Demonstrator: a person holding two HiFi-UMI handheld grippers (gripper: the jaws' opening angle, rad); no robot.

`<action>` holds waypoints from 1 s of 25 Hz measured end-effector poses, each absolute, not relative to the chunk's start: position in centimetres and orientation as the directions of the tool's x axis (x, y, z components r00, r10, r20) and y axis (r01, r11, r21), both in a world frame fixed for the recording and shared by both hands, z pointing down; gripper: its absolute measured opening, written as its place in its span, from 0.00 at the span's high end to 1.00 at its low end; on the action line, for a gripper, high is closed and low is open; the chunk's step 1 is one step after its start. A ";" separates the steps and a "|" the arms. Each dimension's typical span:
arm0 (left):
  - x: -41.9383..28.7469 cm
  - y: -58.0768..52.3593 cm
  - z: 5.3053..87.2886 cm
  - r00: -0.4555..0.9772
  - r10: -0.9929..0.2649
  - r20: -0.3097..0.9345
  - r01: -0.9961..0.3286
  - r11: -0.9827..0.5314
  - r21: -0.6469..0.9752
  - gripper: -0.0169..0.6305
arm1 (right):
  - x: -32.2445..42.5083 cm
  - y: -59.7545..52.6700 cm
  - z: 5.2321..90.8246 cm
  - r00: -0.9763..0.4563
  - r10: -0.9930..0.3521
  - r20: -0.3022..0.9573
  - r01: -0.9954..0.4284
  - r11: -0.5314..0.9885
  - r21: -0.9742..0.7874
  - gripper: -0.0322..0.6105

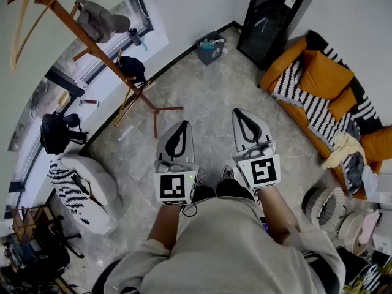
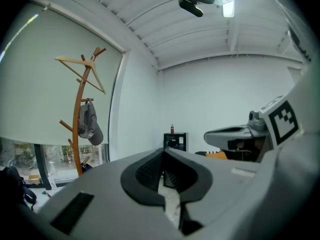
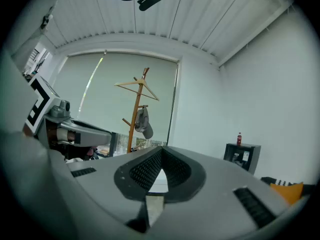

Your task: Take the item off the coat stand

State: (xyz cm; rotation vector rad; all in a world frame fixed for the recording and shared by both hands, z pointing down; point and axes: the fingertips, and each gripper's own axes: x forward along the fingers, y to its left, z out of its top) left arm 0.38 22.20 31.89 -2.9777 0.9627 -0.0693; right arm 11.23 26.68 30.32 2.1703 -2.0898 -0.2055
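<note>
Grey marbled floor (image 1: 202, 97) underfoot, orange sofa (image 1: 327, 72) with striped throw along the right wall. Next in size, wooden coat stand (image 1: 92, 48) by the window, well apart from both tools. Left tool (image 1: 179, 127) and right tool (image 1: 245, 116) held level, side by side, each closed tip to tip on nothing. Smallest, grey cap (image 1: 101, 20) hanging on an upper peg of the stand.
</note>
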 end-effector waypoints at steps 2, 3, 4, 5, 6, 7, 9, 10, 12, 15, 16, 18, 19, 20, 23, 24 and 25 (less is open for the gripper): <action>-0.8 22.0 31.9 0.818 -0.574 0.043 -0.574 -0.818 -0.011 0.96 | 9.9 26.5 30.2 0.046 -0.999 -0.004 -0.983 -0.046 0.178 0.94; -1.3 21.9 31.8 0.823 -0.567 0.043 -0.567 -0.823 -0.004 0.96 | 9.2 26.4 30.2 0.050 -0.999 0.000 -0.984 -0.049 0.174 0.94; -1.7 21.9 31.8 0.830 -0.557 0.040 -0.557 -0.830 0.002 0.96 | 8.6 26.4 30.2 0.053 -0.999 0.006 -0.984 -0.051 0.169 0.94; -2.0 21.9 31.9 0.839 -0.543 0.037 -0.544 -0.839 0.010 0.96 | 8.0 26.4 30.3 0.053 -0.998 0.014 -0.985 -0.050 0.167 0.94; -2.0 21.9 32.3 0.848 -0.528 0.036 -0.529 -0.848 0.020 0.96 | 7.6 26.4 30.5 0.051 -0.998 0.024 -0.983 -0.046 0.175 0.94; -2.1 21.8 33.0 0.854 -0.518 0.038 -0.520 -0.854 0.031 0.96 | 7.2 26.6 30.9 0.048 -0.998 0.036 -0.980 -0.040 0.197 0.94; -2.3 21.3 34.5 0.854 -0.517 0.055 -0.520 -0.853 0.048 0.96 | 6.4 26.9 32.1 0.055 -0.997 0.056 -0.968 -0.039 0.249 0.94; -2.5 21.1 34.9 0.853 -0.519 0.062 -0.522 -0.851 0.058 0.96 | 6.2 27.1 32.5 0.064 -0.996 0.063 -0.965 -0.046 0.257 0.94; -2.7 21.2 35.2 0.857 -0.511 0.065 -0.515 -0.853 0.082 0.96 | 6.2 27.5 33.2 0.083 -0.993 0.082 -0.970 -0.062 0.234 0.94; -2.5 20.7 35.6 0.864 -0.498 0.075 -0.503 -0.861 0.073 0.96 | 6.8 26.4 33.7 0.088 -0.990 0.110 -0.973 -0.062 0.222 0.94; -2.6 20.1 35.6 0.861 -0.502 0.078 -0.507 -0.859 0.071 0.96 | 6.9 25.7 33.7 0.083 -0.991 0.109 -0.974 -0.057 0.220 0.94; -2.5 18.8 35.8 0.851 -0.518 0.086 -0.524 -0.849 0.075 0.96 | 7.0 24.4 33.5 0.064 -0.993 0.099 -0.977 -0.042 0.211 0.94; -2.4 18.1 36.0 0.846 -0.525 0.092 -0.531 -0.844 0.075 0.96 | 7.1 23.7 33.5 0.051 -0.994 0.095 -0.977 -0.030 0.210 0.94; -2.1 17.3 36.2 0.841 -0.532 0.098 -0.539 -0.839 0.069 0.96 | 7.3 22.9 33.6 0.036 -0.995 0.095 -0.977 -0.014 0.213 0.94; -1.6 14.4 36.4 0.812 -0.574 0.109 -0.580 -0.813 0.044 0.96 | 8.3 19.9 34.4 -0.022 -0.996 0.092 -0.977 0.041 0.208 0.94; -1.5 13.3 36.5 0.799 -0.590 0.115 -0.597 -0.802 0.038 0.96 | 8.8 18.8 34.5 -0.040 -0.995 0.087 -0.979 0.056 0.195 0.94; -1.2 12.1 36.5 0.788 -0.604 0.122 -0.611 -0.791 0.033 0.96 | 9.3 17.6 34.6 -0.057 -0.995 0.082 -0.980 0.072 0.185 0.94</action>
